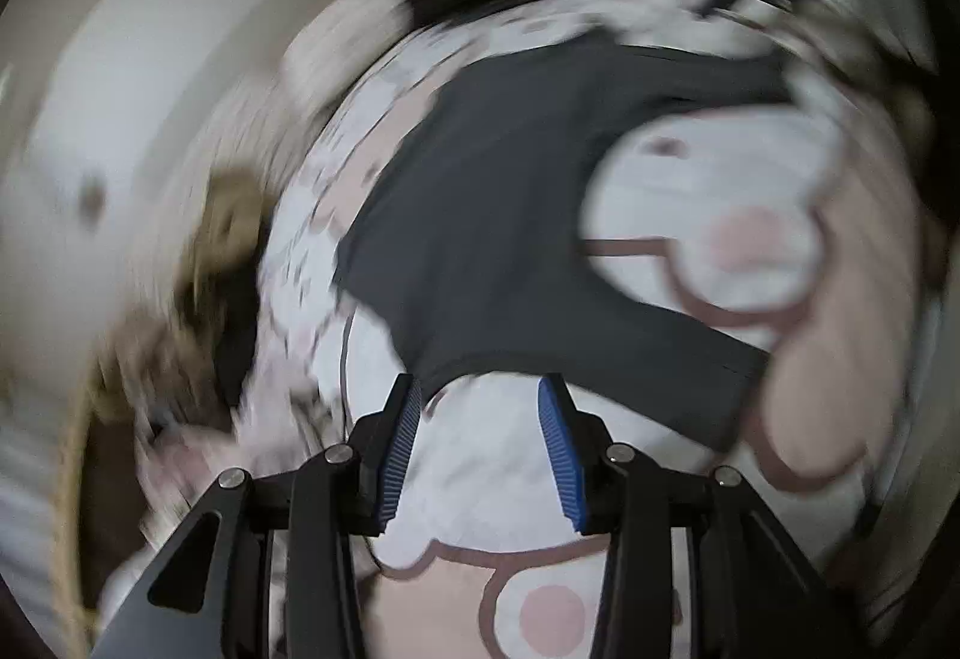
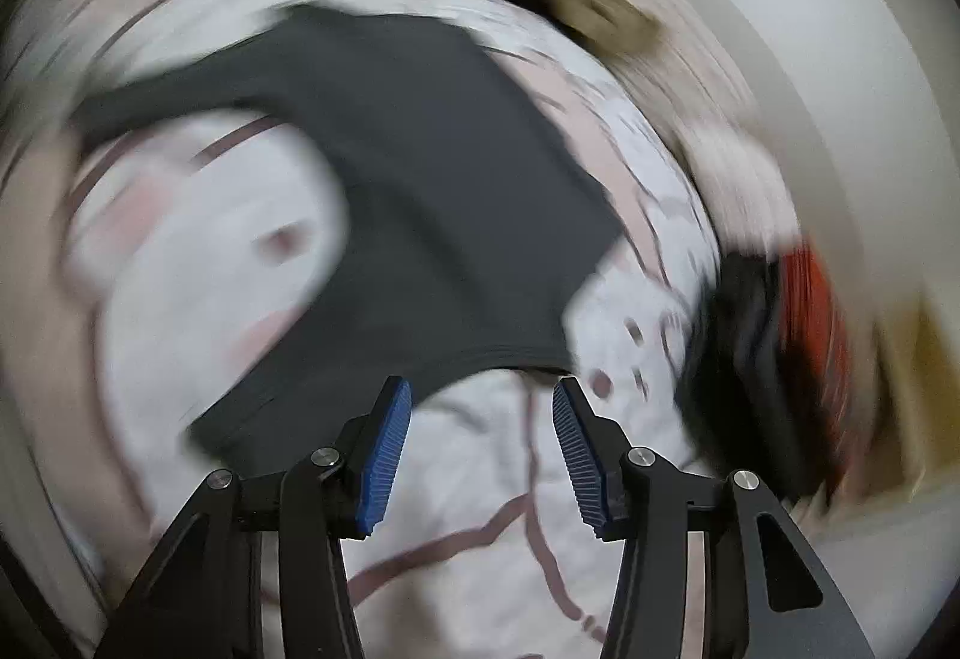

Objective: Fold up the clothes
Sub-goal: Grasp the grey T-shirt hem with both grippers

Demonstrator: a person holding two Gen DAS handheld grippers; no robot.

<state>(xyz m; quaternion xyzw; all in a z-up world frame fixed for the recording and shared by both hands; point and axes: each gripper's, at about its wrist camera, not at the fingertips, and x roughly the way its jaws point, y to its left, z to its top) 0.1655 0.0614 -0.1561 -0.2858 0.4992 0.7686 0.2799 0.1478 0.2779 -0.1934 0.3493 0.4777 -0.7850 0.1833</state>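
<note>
A home bedroom: cartoon-print bedsheet (image 1: 690, 215) strewn with clothes (image 2: 420, 167).

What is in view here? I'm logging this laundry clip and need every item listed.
dark grey garment: one, dark grey, spread on the bedding, ahead of both tongs.
bedding: one, white and pink cartoon print, under the garment.
red-and-black item: one, blurred, at the bedding's edge.
tan-brown heap: one, blurred, beside the bedding.
left tongs: one pair, black with blue pads, open, at the garment's hem.
right tongs: one pair, black with blue pads, open, at the hem.
</note>
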